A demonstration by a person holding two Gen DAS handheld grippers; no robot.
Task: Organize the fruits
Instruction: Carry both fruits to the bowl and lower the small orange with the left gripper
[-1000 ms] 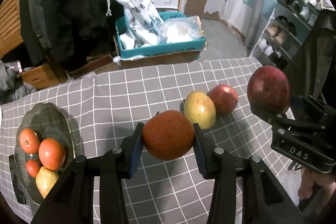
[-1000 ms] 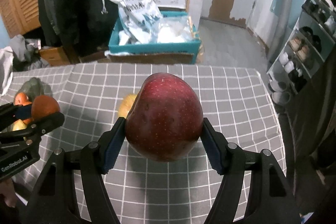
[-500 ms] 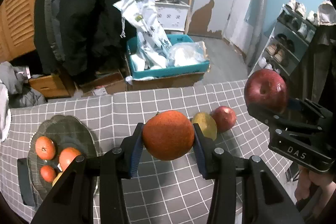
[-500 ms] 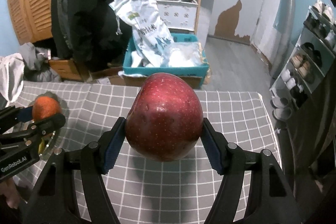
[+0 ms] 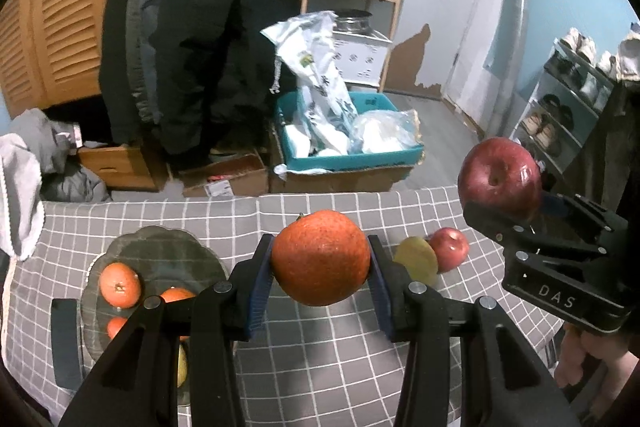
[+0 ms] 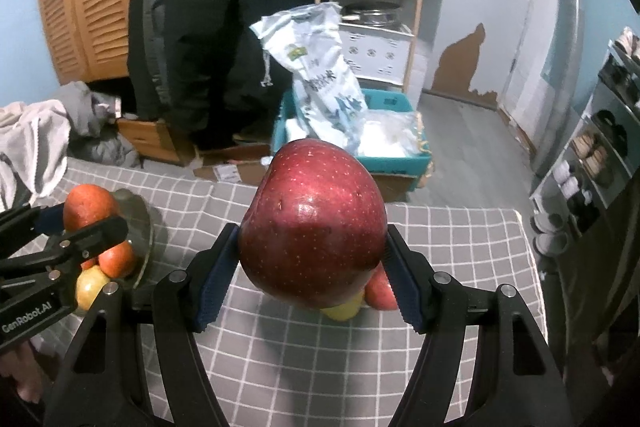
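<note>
gripping an orange (image 5: 321,258) in our left claw (image 5: 320,281) and an apple (image 6: 313,225) in our right claw (image 6: 312,273), both clamped across the middle above the tabletop (image 5: 328,359); round, firm, smooth-skinned, they could slip, so we hold them at the widest part.

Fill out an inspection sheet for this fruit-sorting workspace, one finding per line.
Surface: table with grey checked cloth.
Job's things: orange and big red apple held in the air; yellow fruit and small red apple on the cloth; glass plate holding several fruits.
Clutter: dark flat object beside the plate.
Grippers: left gripper shut on orange; right gripper shut on big red apple.
Cables: nothing seen.
Surroundings: teal bin with bags, hanging coats, shoe rack.
</note>
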